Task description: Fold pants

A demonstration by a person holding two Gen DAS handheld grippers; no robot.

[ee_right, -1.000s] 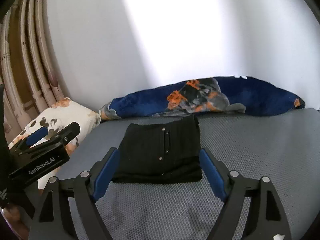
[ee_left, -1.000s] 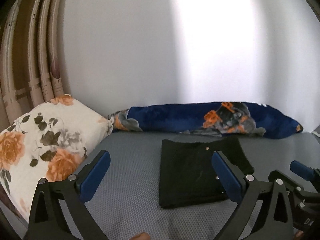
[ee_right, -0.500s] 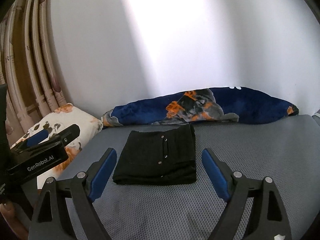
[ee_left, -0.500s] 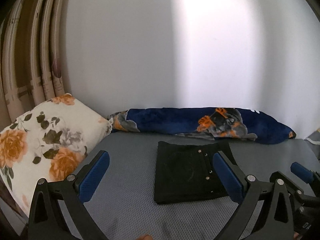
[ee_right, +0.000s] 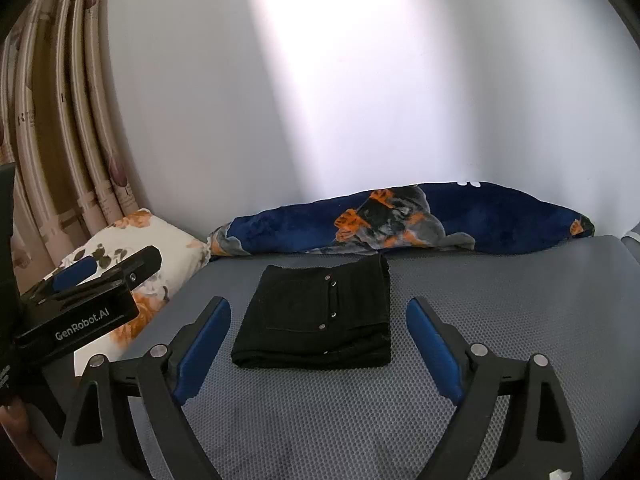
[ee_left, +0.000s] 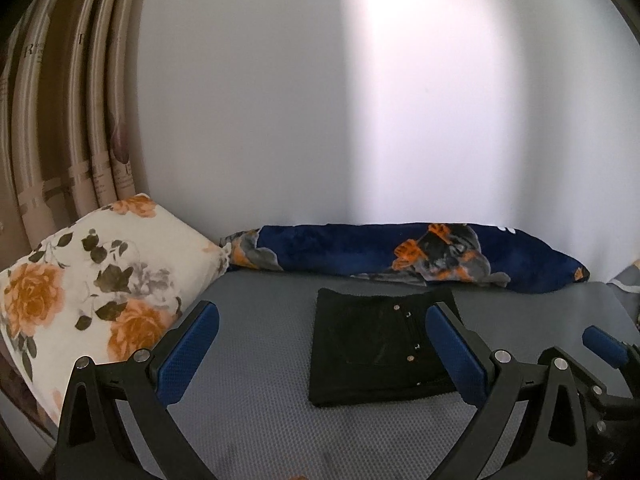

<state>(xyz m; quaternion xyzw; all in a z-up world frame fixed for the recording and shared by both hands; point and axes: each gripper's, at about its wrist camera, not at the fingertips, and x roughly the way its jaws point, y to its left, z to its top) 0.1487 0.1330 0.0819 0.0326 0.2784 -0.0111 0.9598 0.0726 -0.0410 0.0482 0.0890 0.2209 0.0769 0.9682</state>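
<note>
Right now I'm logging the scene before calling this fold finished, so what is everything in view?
Folded black pants with metal studs: one, black, flat on the mattress centre.
Grey textured mattress: one, grey, under everything.
Rolled navy blanket with orange print: one, along the wall behind the pants.
Cream pillow with orange flowers: one, left end, against the curtain.
Beige striped curtain: one, far left.
White wall: behind.
Left gripper: black with blue pads, open, empty.
Right gripper: same, open, empty.
</note>
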